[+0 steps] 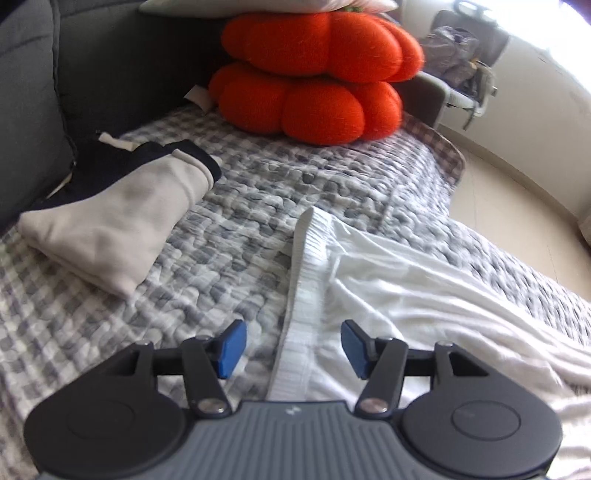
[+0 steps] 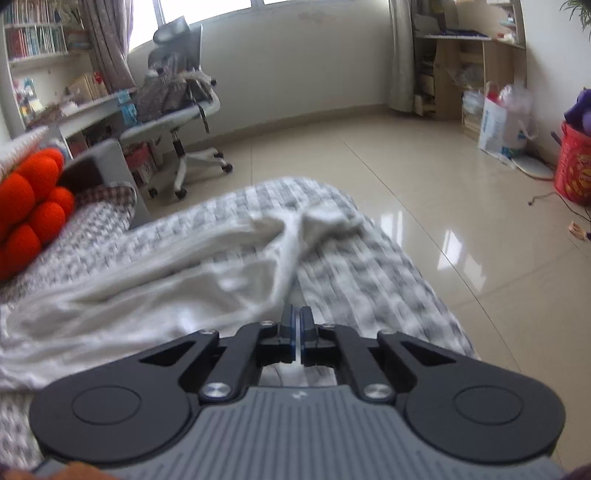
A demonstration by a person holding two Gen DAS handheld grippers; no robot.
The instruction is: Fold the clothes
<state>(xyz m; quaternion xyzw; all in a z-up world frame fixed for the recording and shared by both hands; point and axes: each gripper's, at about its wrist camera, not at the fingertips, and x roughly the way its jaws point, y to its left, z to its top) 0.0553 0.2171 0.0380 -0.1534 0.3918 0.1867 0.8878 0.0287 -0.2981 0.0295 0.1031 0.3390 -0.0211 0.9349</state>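
From the left wrist view, the left tool [image 1: 293, 349] is wide open, and its two blue pads [image 1: 232, 349] hold nothing. It hangs just over the stretchy band of the white garment [image 1: 399, 291]. The white garment lies rumpled on the checked blanket [image 1: 258, 206] of the bed and runs off to the right. To the left, a folded beige cloth [image 1: 110, 225] sits on the blanket, with a dark cloth [image 1: 110, 158] tucked behind it. Farther back, two puffy orange cushions [image 1: 314, 77] are stacked one on the other. A gray sofa back [image 1: 74, 55] stands behind them.

From the right wrist view, the right tool [image 2: 297, 332] is squeezed closed on a bit of the white garment [image 2: 166, 280]. A thin white strip shows between the pads. The garment stretches away from the tool, up and to the left, across the blanket [image 2: 369, 273]. The picture is blurry here. The orange cushions [image 2: 33, 206] show at the left edge. Beyond the bed are a shiny tiled floor [image 2: 369, 147], an office chair [image 2: 181, 110], a bookshelf [image 2: 33, 33] and a red basket [image 2: 574, 173].
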